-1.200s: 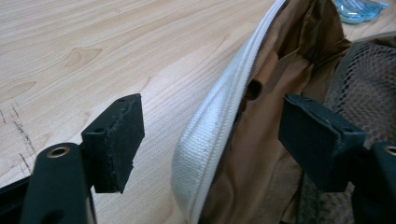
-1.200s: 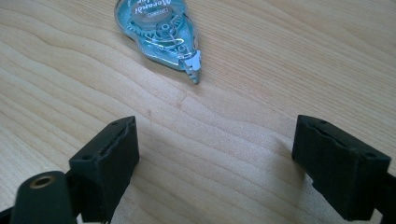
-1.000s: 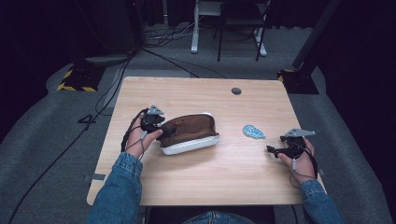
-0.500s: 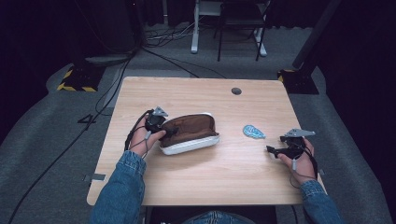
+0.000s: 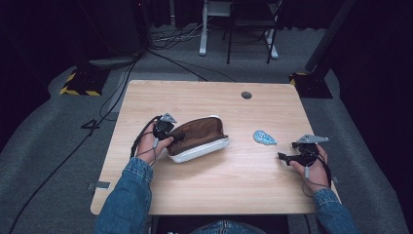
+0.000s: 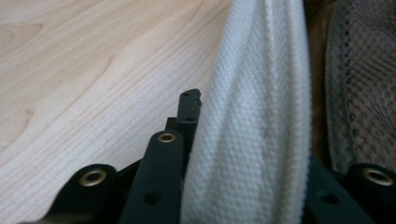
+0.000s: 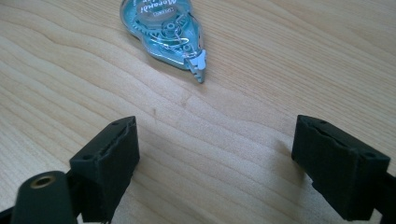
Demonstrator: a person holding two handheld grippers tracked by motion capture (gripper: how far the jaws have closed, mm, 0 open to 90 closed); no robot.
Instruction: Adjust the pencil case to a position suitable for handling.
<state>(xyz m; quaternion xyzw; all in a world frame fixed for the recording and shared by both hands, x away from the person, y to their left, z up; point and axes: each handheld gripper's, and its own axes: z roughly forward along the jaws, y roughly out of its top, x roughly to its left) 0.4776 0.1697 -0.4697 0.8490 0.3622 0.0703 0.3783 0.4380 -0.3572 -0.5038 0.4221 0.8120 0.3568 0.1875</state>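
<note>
Left claw (image 5: pixel 176 138): jaws have just been closing and now pinch the white edge of the brown pouch (image 5: pixel 198 138), which lies left of centre on the counter (image 5: pixel 234 175). Right claw (image 5: pixel 285 157): jaws wide apart, nothing between them, resting near the counter's right edge. Blue correction-tape roller (image 5: pixel 264 137) lies just beyond it, apart from the pouch.
</note>
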